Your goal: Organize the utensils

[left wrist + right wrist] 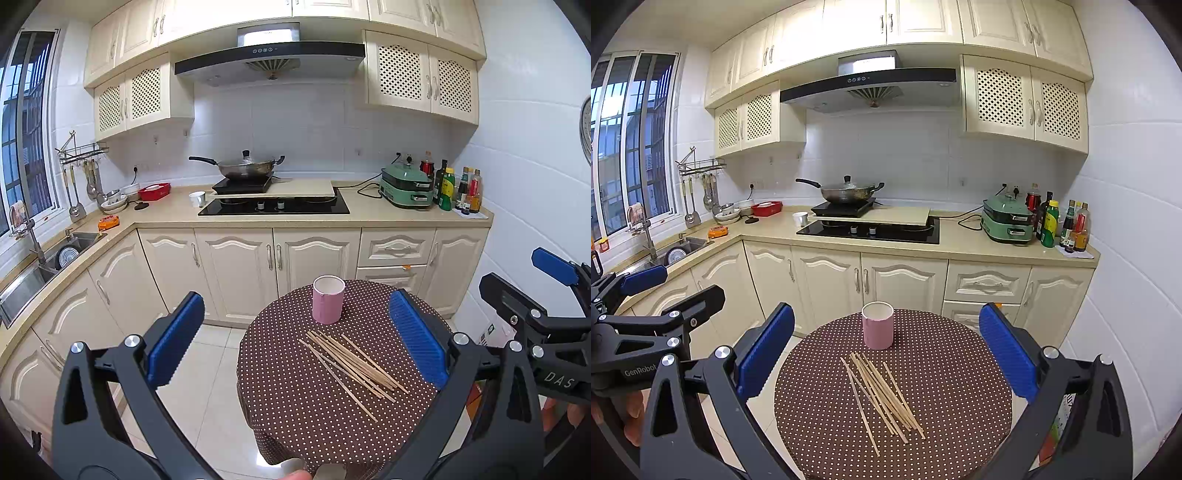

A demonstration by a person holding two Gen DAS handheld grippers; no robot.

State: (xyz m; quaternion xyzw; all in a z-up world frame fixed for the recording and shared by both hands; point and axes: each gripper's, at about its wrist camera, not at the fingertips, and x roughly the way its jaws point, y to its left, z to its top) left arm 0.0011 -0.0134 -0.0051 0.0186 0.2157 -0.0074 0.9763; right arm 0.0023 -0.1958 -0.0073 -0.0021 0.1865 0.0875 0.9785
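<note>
Cream cabinets (pixel 871 280) line an L-shaped kitchen under white tiled walls (pixel 886 147). A range hood (pixel 871 86) hangs above the black hob (pixel 871 230); a barred window (pixel 631 140) admits daylight over pale floor tiles (pixel 207 369).

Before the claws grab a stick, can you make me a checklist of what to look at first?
1. Left claw open and empty: ok.
2. Right claw open and empty: ok.
3. Pink round cup upright, mouth facing up: ok.
4. Thin wooden chopsticks all on the brown dotted round table, none in the cup: ok.
5. Chopsticks lying apart for an easy single pick: not ok, they overlap in a loose pile.
6. Cup empty inside: cannot tell.
</note>
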